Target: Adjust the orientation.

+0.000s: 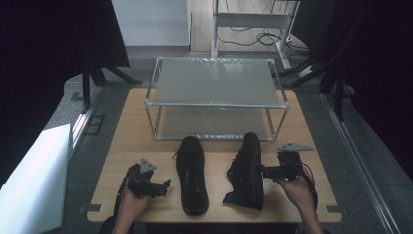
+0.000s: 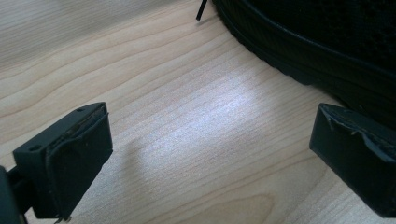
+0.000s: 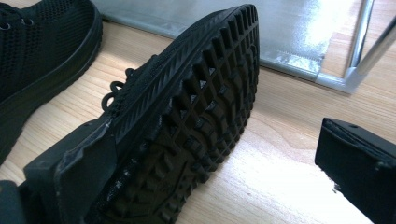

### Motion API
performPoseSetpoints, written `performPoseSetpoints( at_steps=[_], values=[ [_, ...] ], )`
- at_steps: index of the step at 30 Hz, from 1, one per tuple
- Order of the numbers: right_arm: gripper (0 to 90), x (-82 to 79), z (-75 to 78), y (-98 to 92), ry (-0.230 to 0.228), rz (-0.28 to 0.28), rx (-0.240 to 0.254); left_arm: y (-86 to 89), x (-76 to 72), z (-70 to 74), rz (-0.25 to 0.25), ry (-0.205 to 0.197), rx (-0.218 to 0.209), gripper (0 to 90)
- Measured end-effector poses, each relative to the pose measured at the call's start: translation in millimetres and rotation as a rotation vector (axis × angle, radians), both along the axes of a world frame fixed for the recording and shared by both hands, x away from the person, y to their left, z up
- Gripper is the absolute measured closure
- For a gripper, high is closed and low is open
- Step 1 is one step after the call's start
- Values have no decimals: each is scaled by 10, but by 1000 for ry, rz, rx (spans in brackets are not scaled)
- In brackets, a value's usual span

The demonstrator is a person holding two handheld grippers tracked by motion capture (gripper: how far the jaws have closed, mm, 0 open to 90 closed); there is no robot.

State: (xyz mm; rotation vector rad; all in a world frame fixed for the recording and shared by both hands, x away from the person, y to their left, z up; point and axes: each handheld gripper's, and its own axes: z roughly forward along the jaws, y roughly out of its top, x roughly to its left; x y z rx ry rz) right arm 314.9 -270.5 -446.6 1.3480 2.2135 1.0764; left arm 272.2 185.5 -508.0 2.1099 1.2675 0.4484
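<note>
1. Black shoes lie on the wooden table [image 1: 131, 126] before a metal rack [image 1: 216, 100]: the left shoe [image 1: 192, 174] upright, the right shoe [image 1: 247, 171] tipped on its side.
2. Left gripper [image 1: 163, 187] gapes empty beside the left shoe.
3. Right gripper [image 1: 265, 171] spread wide at the tipped shoe's sole, gripping nothing.

lab recording bay, black curtains [image 1: 44, 44], metal frame [image 1: 253, 24], floor cables [image 1: 263, 38]

Wooden table [image 1: 126, 141], two-tier metal rack [image 1: 216, 97], upright black shoe [image 1: 192, 173], tipped black shoe [image 1: 247, 170]
</note>
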Motion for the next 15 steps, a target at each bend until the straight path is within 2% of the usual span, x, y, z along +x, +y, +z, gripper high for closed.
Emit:
performPoseSetpoints(
  at_steps=[4,10,15],
  values=[
    [24,-47,20,-33,-21,-8,-20,-3,-2,-2,-3,3,2,0],
    [48,-121,19,-217,-26,-58,16,2,0,-2,2,2,3,0],
    [86,-201,22,-322,-52,-92,11,5,2,-1,2,5,7,0]
  ],
)
